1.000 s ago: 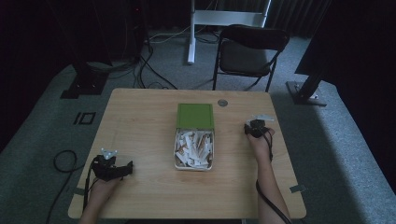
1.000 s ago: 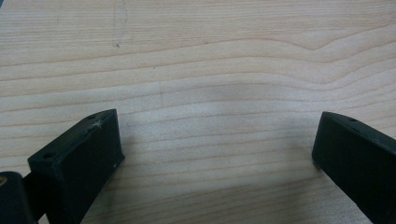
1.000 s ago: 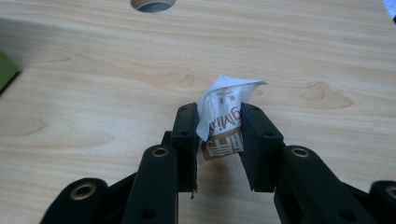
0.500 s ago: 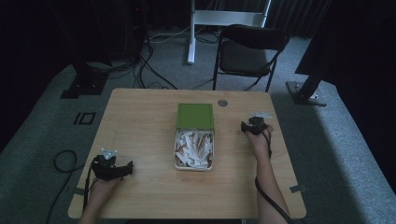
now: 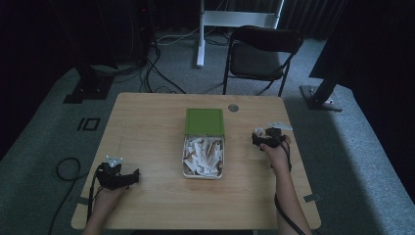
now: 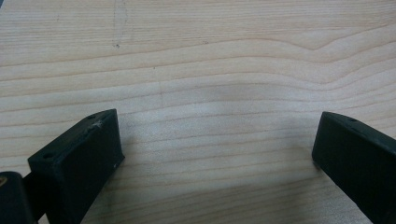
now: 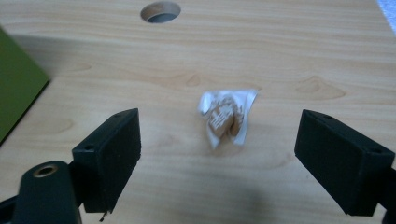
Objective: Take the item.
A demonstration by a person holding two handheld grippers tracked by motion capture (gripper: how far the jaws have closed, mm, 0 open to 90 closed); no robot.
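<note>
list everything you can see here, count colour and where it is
table: one, light wood, centre of the high view
tin: one, metal, mid-table, full of white and tan wrapped pieces
lid: one, green, at the tin's far end
wrapped piece: one, white and tan, loose on the table ahead of the right tongs
hole: one, round, in the tabletop near its far edge
chair: one, black, on the floor beyond the table
left tongs: black, open, near-left of the table over bare wood
right tongs: black, open, right of the tin
</note>
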